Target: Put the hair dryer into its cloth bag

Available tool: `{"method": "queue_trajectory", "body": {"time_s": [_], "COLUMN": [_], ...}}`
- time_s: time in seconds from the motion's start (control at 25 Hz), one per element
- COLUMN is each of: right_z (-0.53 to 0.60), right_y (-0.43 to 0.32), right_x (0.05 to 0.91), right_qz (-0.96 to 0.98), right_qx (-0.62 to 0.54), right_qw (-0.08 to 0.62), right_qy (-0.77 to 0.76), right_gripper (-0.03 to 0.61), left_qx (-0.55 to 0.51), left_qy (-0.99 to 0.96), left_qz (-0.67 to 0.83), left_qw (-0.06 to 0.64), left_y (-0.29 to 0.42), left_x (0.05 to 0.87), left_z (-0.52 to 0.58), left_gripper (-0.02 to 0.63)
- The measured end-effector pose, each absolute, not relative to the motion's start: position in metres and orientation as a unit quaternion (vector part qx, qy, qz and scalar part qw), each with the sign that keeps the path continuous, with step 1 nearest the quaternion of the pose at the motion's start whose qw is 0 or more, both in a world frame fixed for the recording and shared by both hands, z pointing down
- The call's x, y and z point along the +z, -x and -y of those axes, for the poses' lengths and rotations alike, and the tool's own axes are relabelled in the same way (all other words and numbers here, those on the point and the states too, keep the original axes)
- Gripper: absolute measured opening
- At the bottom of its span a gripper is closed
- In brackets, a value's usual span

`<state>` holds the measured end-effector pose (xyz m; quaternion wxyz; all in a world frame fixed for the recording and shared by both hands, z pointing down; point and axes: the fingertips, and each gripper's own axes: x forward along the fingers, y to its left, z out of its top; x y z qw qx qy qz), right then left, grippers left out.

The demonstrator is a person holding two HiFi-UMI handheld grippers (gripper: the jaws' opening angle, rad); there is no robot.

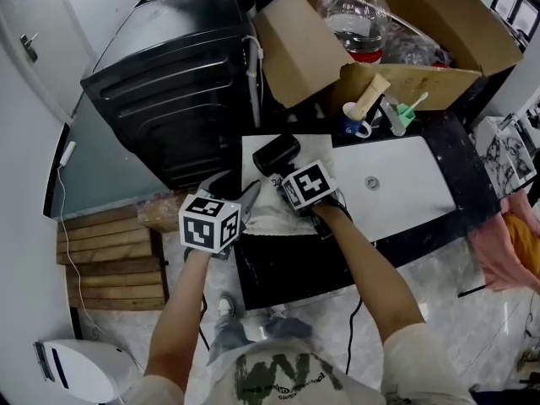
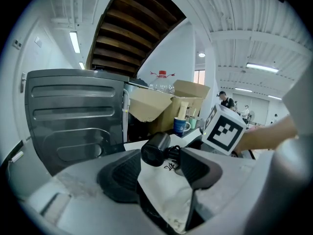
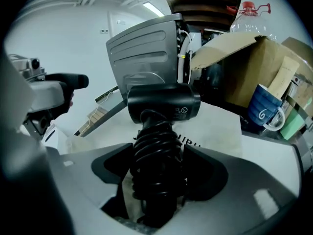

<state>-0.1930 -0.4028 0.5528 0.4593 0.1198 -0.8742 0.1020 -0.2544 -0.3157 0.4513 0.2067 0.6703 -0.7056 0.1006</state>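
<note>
Now your right gripper [image 3: 156, 168] clamps the cord-wrapped handle of the 1 black hair dryer [image 3: 164, 104], held just over the 1 cloth bag [image 2: 164, 192]. Your left gripper [image 2: 161, 175] seems to pinch that bag's edge above the white counter [image 1: 405, 184].

— How was the hair dryer [image 1: 276, 153]?
— Black, cord coiled round its handle, barrel crosswise, over the bag.
— And the cloth bag [image 1: 272, 213]?
— White, crumpled, near the surface's [image 1: 405, 184] front-left corner.

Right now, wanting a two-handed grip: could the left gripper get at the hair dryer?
Probably not yet: the left gripper is shut on the cloth bag and must let go first; the hair dryer lies uncovered ahead.
</note>
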Motion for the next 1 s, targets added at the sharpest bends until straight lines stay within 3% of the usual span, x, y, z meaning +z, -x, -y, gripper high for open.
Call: {"method": "queue_trajectory", "body": {"time_s": [0.36, 1.0], "right_z": [0.401, 0.396], "right_y": [0.194, 0.165], "right_x": [0.550, 0.509], "right_qz": [0.871, 0.861], "right_qx": [0.098, 0.154], "right_qw": [0.464, 0.415], "right_qy": [-0.131, -0.251], "right_gripper": [0.265, 0.259], "left_qx": [0.103, 0.113], "left_qy": [-0.706, -0.778], "left_qz": [0.670, 0.588], "left_qw": [0.206, 0.191], "left_y": [0.264, 0.257], "left_x": [0.455, 0.444], "left_z": [0.311, 0.318], "left_gripper": [0.262, 0.262]}}
